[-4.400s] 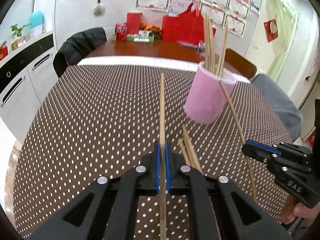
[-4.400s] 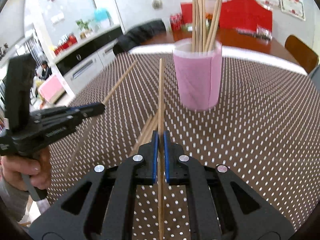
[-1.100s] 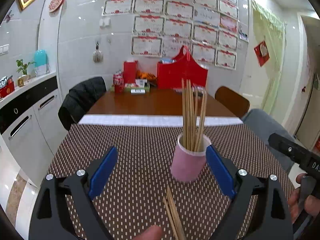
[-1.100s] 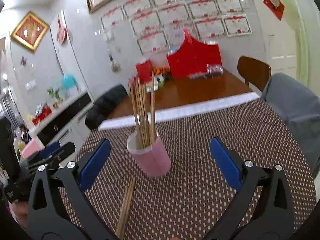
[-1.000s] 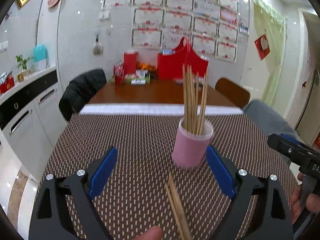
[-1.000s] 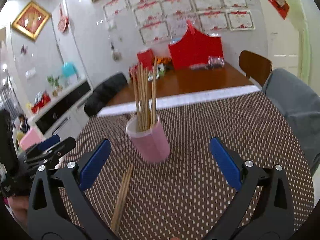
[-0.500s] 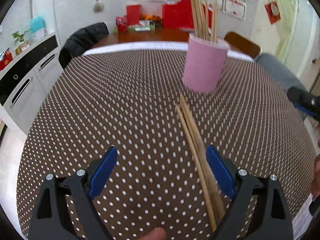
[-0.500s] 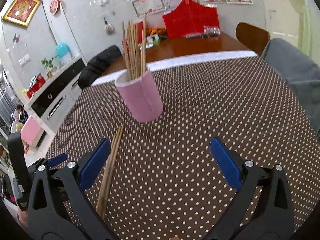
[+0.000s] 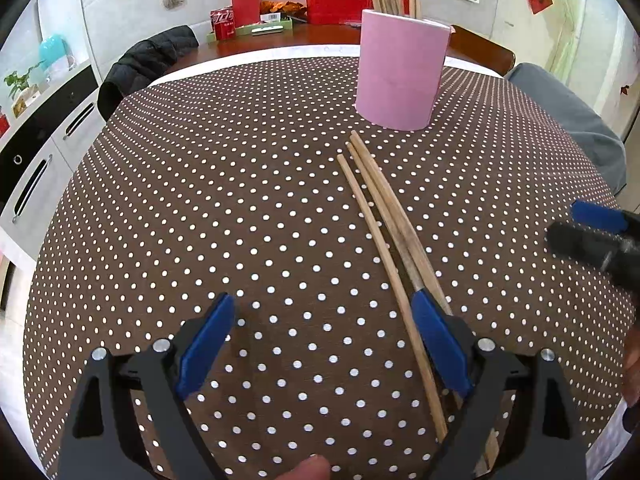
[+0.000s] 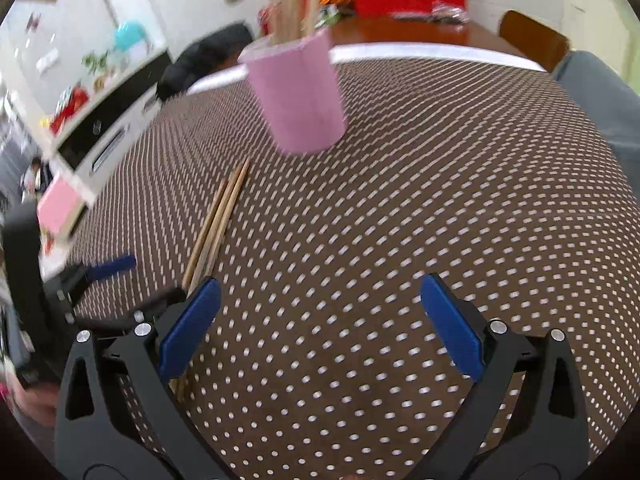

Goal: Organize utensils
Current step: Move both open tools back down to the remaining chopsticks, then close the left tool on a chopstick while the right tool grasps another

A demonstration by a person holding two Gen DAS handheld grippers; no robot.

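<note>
Biggest thing here is the table [image 9: 168, 208], covered in a brown cloth with white dots, filling most of both views. Further out ahead of the left gripper [image 9: 320, 344] and a bit to its right stands the pink cup [image 9: 400, 76], upright, with a bunch of chopsticks sticking up out of it. From the right gripper [image 10: 318, 320] the same cup is ahead and slightly left, though that view is pretty blurry.

Both grippers are spread wide with nothing between the blue pads. The left gripper's right finger [image 9: 438, 344] sits on top of the loose chopsticks [image 9: 384, 216], three of them as far as I can tell, lying flat on the cloth side by side. One runs just inside that finger, the others pass under it. Their far tips end just short of the cup's base, not touching it.

In the right wrist view the same chopsticks run under the left finger [image 10: 188, 332] of the right gripper.
</note>
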